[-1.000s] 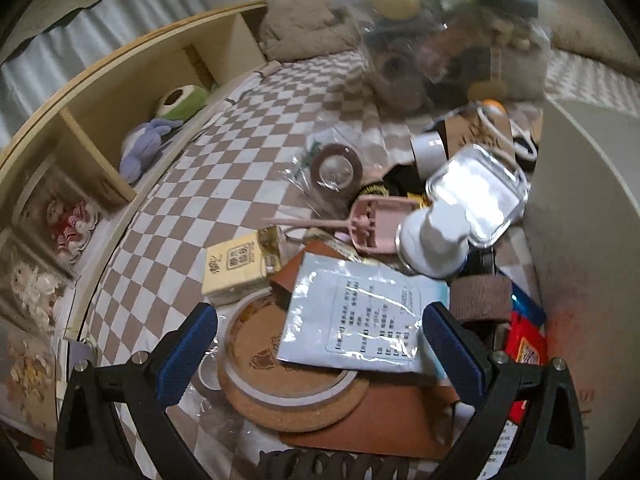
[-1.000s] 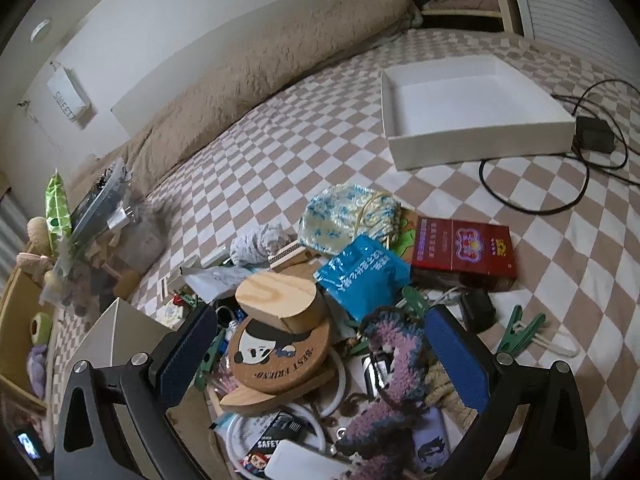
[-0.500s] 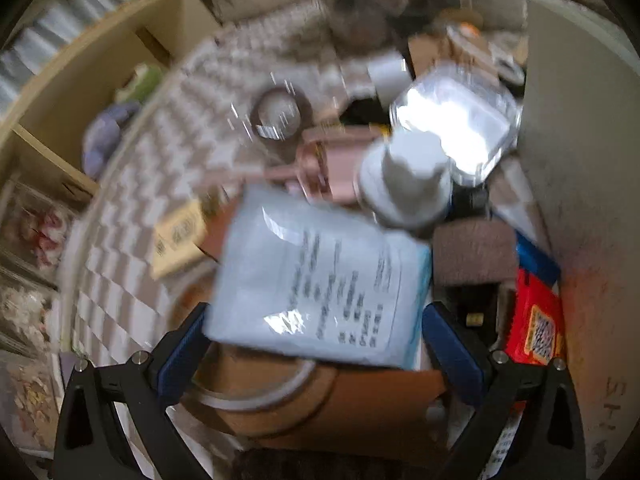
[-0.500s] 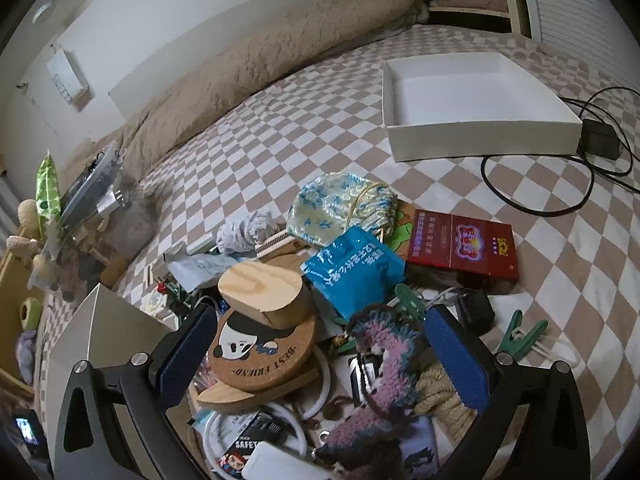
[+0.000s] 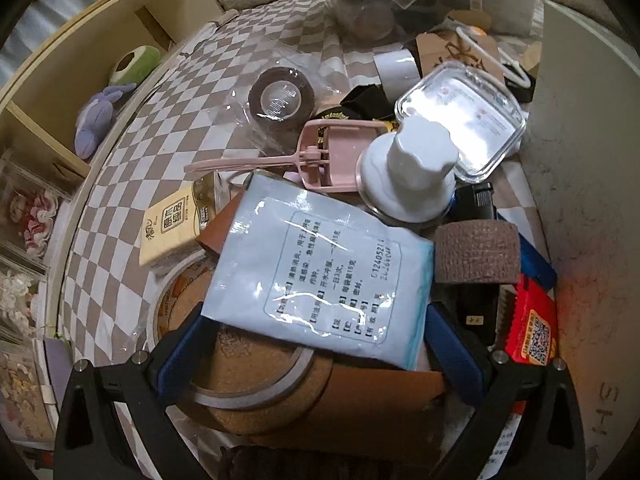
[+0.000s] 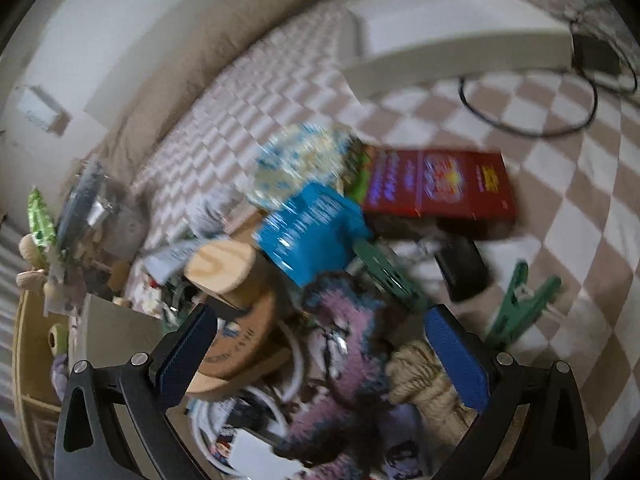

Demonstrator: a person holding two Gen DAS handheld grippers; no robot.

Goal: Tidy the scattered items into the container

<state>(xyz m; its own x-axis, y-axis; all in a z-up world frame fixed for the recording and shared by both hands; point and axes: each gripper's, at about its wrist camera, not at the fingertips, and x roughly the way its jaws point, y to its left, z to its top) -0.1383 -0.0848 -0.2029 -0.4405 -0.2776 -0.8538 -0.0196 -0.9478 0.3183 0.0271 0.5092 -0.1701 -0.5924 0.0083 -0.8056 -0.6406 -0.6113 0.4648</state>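
Observation:
My left gripper (image 5: 320, 354) is open, its blue pads on either side of a pale blue printed sachet (image 5: 320, 276) that lies on a cork coaster (image 5: 256, 376) and brown card. A white box wall (image 5: 576, 200) stands at the right. My right gripper (image 6: 320, 356) is open above a purple-pink knitted piece (image 6: 344, 332) in a heap with a wooden block (image 6: 220, 266), a blue packet (image 6: 312, 232) and a red box (image 6: 440, 186). A white open container (image 6: 452, 28) lies far back on the checkered bed. The right view is blurred.
Around the sachet lie a white lidded jar (image 5: 412, 172), a pink tool (image 5: 320, 152), a brown bandage roll (image 5: 476, 252), a clear glass dish (image 5: 460, 112) and a yellow tissue pack (image 5: 176, 228). A wooden shelf (image 5: 80, 92) runs along the left. A black cable (image 6: 532, 108) and green clips (image 6: 520, 304) lie right.
My left gripper has moved forward and down onto the sachet, which now lies between its pads. My right gripper has moved closer to the heap, blurring the view.

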